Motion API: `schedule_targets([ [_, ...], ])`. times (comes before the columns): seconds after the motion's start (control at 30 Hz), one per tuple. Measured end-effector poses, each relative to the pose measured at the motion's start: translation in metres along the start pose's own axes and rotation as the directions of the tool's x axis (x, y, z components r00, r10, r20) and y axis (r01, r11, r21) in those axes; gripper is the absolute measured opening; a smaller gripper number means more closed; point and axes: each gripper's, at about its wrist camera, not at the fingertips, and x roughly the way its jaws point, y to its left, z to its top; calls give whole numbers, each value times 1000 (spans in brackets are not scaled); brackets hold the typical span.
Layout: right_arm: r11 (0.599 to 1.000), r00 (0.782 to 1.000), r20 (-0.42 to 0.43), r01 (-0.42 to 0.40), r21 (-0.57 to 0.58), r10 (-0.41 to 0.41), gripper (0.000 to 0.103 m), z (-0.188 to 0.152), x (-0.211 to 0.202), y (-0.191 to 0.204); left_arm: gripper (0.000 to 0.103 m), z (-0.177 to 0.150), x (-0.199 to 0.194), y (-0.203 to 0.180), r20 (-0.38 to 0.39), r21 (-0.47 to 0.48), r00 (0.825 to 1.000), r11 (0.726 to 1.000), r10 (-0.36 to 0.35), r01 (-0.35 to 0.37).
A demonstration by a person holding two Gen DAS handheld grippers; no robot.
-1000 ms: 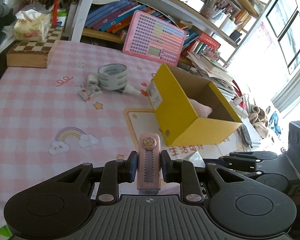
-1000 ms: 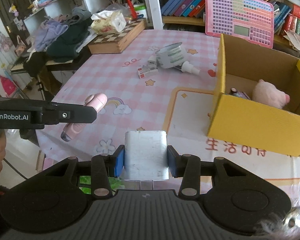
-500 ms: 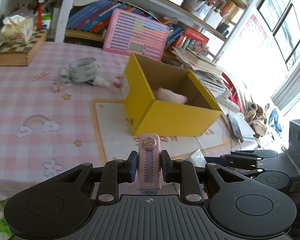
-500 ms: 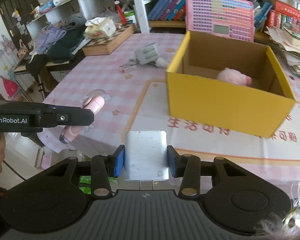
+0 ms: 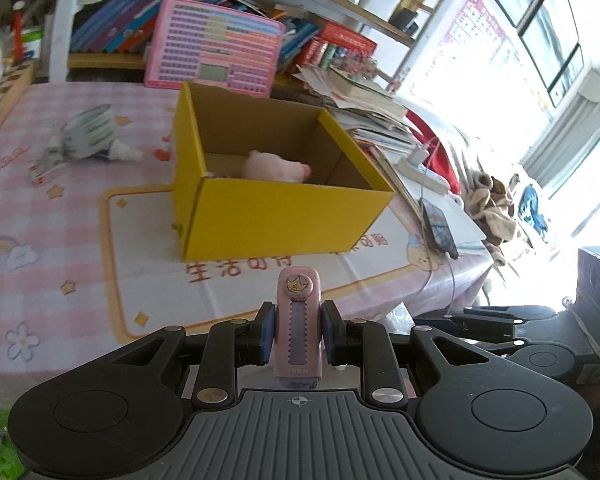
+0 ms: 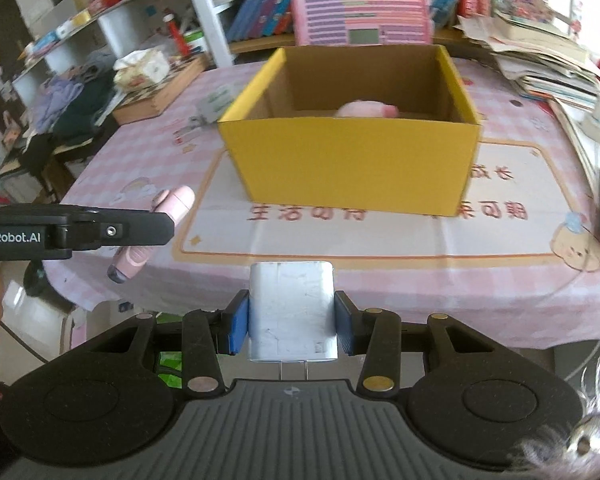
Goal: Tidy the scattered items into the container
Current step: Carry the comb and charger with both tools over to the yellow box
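Note:
A yellow cardboard box stands open on the pink checked table, also in the right wrist view. A pink plush toy lies inside it. My left gripper is shut on a pink utility knife, held before the table's front edge, short of the box; it also shows in the right wrist view. My right gripper is shut on a white charger plug, also short of the box. A tape roll and small items lie left of the box.
A pink keyboard toy leans on the bookshelf behind the box. A chessboard case with a tissue pack sits at the far left. A phone and stacked papers lie right of the box.
Both grippers have swung right along the table's front side with their loads, so the box now faces them front on. Grips are unchanged.

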Motion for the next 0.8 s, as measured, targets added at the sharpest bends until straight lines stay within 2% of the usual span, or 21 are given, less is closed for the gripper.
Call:
schedule_targets([
  [0.33,996,998,35,55,70,-58,41,8,-7,-35,23,24,24,-21,-8,63,1000,998,-22,22],
  [0.8,994,984,144,99,35,-103,41,72,-6,-50,23,85,42,-19,75,183,997,983,-21,7],
])
